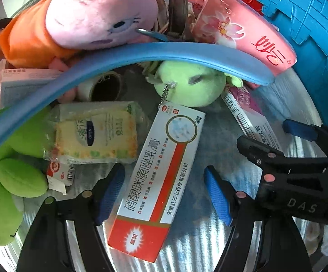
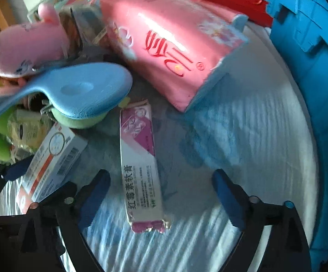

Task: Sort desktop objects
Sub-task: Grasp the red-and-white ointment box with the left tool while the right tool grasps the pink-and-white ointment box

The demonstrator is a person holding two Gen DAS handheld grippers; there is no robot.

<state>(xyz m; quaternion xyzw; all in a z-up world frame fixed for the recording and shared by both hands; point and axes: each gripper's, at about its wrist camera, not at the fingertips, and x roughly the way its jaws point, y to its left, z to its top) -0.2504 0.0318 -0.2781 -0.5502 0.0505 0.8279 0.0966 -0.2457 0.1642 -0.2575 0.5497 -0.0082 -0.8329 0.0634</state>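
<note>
Ointment box [image 1: 159, 176] between left hand-held gripper [image 1: 164, 195] fingers

The right gripper [image 2: 161, 195] hangs open around a pink-and-white ointment box [image 2: 141, 165]. A pink tissue pack [image 2: 170, 45] lies at twelve o'clock, a blue bin [image 2: 311, 68] at two.

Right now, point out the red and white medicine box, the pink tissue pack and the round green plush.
Medicine box [image 1: 161, 176], left wrist view, middle of its printed face.
Tissue pack [image 2: 164, 45], right wrist view, middle of its top.
Green plush [image 1: 188, 83], left wrist view, its front.
</note>
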